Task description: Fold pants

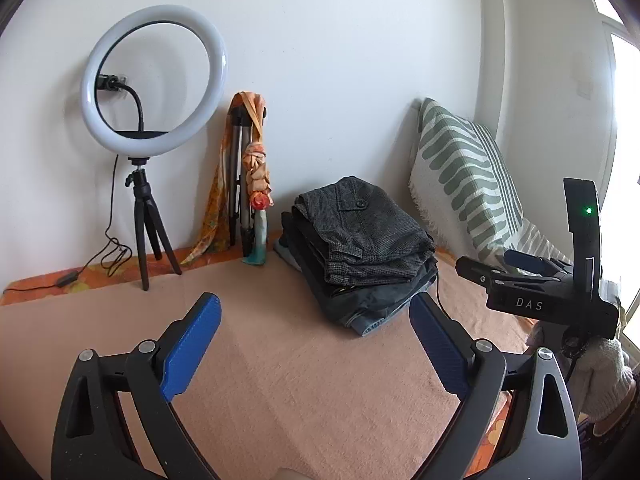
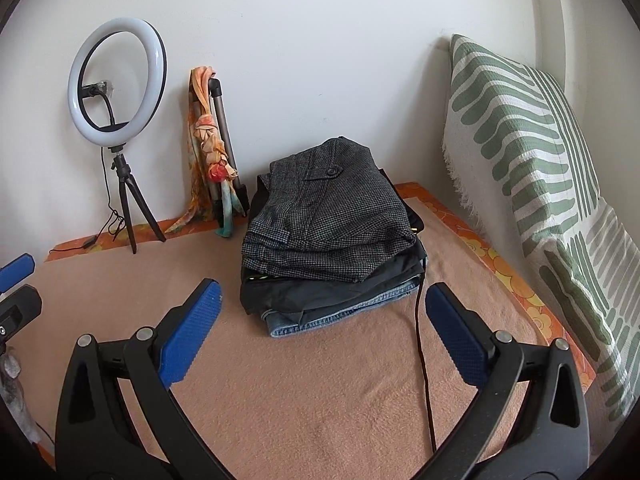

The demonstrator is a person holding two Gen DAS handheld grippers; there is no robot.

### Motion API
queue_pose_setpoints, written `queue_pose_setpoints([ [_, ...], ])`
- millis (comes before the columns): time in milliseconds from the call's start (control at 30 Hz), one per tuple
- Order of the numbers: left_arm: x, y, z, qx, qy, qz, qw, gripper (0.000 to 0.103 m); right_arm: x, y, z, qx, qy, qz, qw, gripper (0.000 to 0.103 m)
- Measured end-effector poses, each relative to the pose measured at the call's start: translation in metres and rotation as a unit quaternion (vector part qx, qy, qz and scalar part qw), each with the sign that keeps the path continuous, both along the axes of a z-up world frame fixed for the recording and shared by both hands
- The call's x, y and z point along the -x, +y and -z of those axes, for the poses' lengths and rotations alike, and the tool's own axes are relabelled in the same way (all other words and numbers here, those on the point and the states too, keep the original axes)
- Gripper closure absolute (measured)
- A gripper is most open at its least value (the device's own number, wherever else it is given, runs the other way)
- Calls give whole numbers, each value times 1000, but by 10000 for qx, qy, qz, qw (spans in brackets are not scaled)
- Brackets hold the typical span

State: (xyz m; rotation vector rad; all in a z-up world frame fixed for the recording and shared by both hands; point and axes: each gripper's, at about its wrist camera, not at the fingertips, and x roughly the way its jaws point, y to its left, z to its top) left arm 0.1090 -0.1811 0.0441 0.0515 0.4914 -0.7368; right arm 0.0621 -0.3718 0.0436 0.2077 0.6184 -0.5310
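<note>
We log both claws spread apart and holding nothing, left gripper (image 1: pixel 316 336) and right gripper (image 2: pixel 324 328) over the peach blanket (image 2: pixel 300 400), the folded pants stack (image 2: pixel 332 232) just ahead near the wall, and the only legible writing, "DAS", on the right gripper's body (image 1: pixel 529 304).

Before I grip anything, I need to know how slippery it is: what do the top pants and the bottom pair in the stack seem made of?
Top pants: looks like woven wool-type tweed, matte, with a fine black-and-grey check and a button tab. Bottom pair: likely denim, faded blue with a stitched hem. Neither looks slick.
</note>
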Motion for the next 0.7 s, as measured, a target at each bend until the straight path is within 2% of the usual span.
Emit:
queue_pose_setpoints([
  [333, -5, 0, 11, -301, 105, -248, 9992, 7, 5, 8, 4, 59, -166, 27, 9998, 0],
  [400, -5, -1, 11, -333, 74, -279, 9990, 2, 7, 8, 3, 79, -191, 44, 9998, 0],
  [700, -1, -6, 9, -383, 50, -222, 9990, 0, 17, -2, 7, -32, -221, 243, 9995, 0],
])
